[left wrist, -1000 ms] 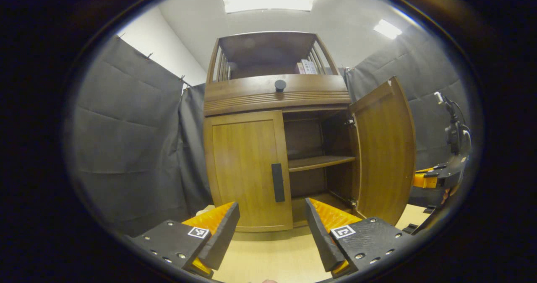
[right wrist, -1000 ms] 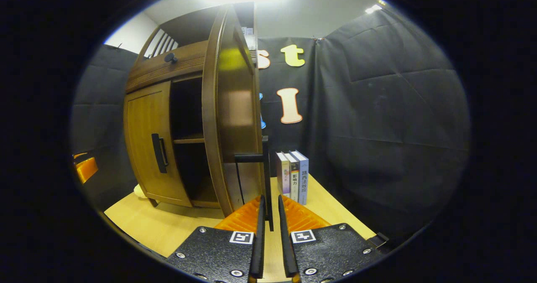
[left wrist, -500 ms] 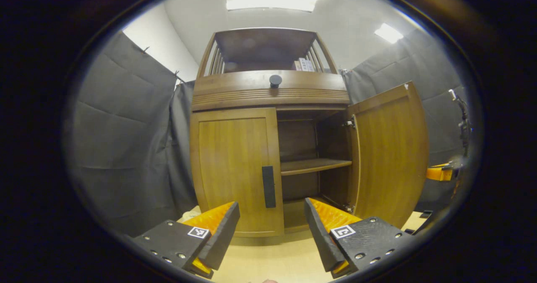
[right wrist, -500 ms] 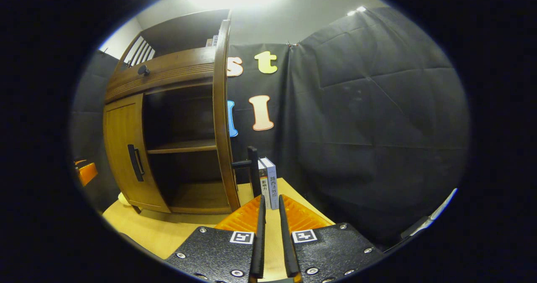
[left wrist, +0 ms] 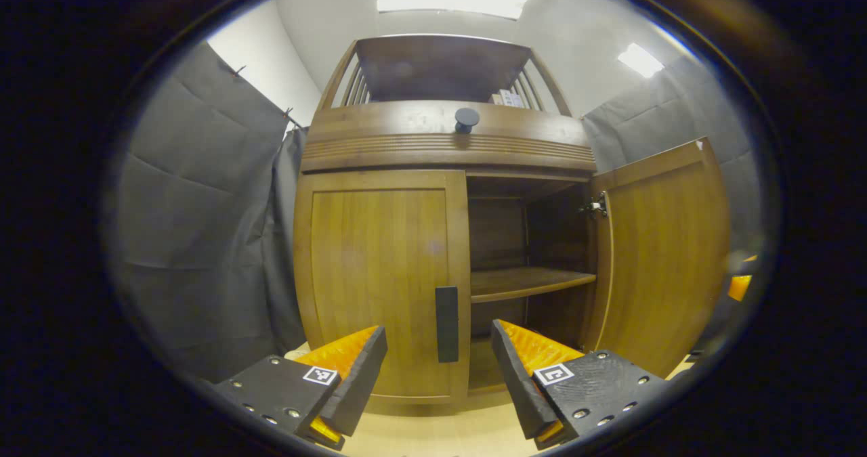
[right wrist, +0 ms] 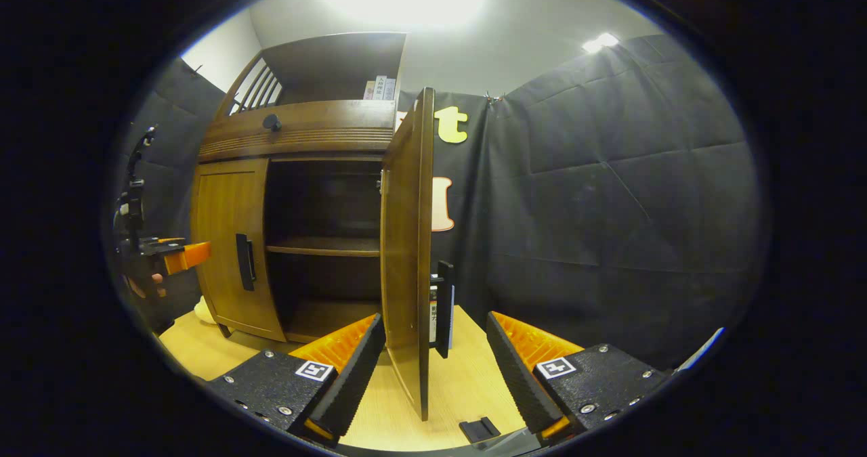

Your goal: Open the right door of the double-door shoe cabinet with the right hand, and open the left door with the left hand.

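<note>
Standing open to the side, the right door (right wrist: 406, 240) of the shoe cabinet (left wrist: 447, 139) looks done with; the right gripper (right wrist: 435, 362) has its fingers spread wide on either side of that door's edge and handle (right wrist: 443, 308), gripping nothing. The left door (left wrist: 379, 281) is shut, and the left gripper (left wrist: 439, 369) hangs in front of it, fingers wide apart and empty, with the dark left handle (left wrist: 446, 323) framed between them but not touched.

What could go wrong, to my eye: the left handle sits right at the door's inner edge, beside the open compartment, so a finger drifting to the side could slip into the gap or strike the door face instead of straddling the bar. A weak pinch might slide off once the pull begins. Pulling straight back, not along the hinge's arc, could drag the cabinet across the table (right wrist: 460, 389). The right gripper sits close round the open door and could nudge it back.

From the right gripper view I can see the books (right wrist: 379, 89) up top, the right handle on the door's outer face, and the other gripper off by the left door. From the left gripper view I get the shelf (left wrist: 528, 282), the hinge (left wrist: 596, 206), the top knob (left wrist: 466, 117) and the left handle head-on.
</note>
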### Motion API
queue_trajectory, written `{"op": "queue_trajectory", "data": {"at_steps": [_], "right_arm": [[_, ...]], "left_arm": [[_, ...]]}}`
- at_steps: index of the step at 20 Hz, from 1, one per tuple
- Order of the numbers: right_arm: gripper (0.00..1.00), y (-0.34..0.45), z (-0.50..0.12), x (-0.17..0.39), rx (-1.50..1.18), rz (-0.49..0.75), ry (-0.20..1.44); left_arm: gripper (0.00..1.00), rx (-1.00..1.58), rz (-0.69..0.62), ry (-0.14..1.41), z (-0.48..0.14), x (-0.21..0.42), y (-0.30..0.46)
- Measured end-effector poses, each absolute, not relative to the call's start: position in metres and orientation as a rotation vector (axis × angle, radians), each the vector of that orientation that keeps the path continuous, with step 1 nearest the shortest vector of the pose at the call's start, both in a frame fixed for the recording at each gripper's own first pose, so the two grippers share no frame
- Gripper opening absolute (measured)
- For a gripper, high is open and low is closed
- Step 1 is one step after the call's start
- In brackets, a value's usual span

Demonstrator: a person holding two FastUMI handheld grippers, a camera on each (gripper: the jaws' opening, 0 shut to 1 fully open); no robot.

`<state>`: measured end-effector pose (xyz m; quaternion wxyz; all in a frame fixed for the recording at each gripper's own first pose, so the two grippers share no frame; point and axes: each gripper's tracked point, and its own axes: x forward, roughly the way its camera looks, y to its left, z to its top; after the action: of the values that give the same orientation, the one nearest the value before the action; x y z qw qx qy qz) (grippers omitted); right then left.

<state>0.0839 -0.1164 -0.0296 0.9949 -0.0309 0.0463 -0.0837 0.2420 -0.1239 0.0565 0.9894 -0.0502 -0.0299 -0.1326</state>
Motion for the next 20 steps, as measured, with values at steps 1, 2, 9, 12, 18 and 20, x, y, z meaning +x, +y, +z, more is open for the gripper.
{"op": "queue_trajectory", "data": {"at_steps": [1, 2, 9, 12, 18, 20], "right_arm": [[0.92, -0.115, -0.031, 0.081, -0.061, -0.171, 0.098], [0.93, -0.114, -0.030, 0.078, -0.062, -0.178, 0.095], [0.93, -0.118, -0.033, 0.069, -0.055, -0.247, 0.103], [0.93, -0.120, -0.040, 0.067, -0.055, -0.272, 0.124], [0.93, -0.121, -0.041, 0.070, -0.060, -0.296, 0.142], [0.93, -0.120, -0.044, 0.069, -0.059, -0.299, 0.150]], "left_arm": [[0.92, -0.108, -0.267, -0.053, 0.053, 0.250, -0.124], [0.92, -0.112, -0.269, -0.049, 0.053, 0.258, -0.124], [0.91, -0.098, -0.298, -0.051, 0.049, 0.306, -0.144], [0.89, -0.109, -0.310, -0.029, 0.040, 0.327, -0.154], [0.92, -0.100, -0.314, 0.043, 0.011, 0.349, -0.183], [0.85, -0.107, -0.306, 0.054, 0.006, 0.358, -0.182]]}}
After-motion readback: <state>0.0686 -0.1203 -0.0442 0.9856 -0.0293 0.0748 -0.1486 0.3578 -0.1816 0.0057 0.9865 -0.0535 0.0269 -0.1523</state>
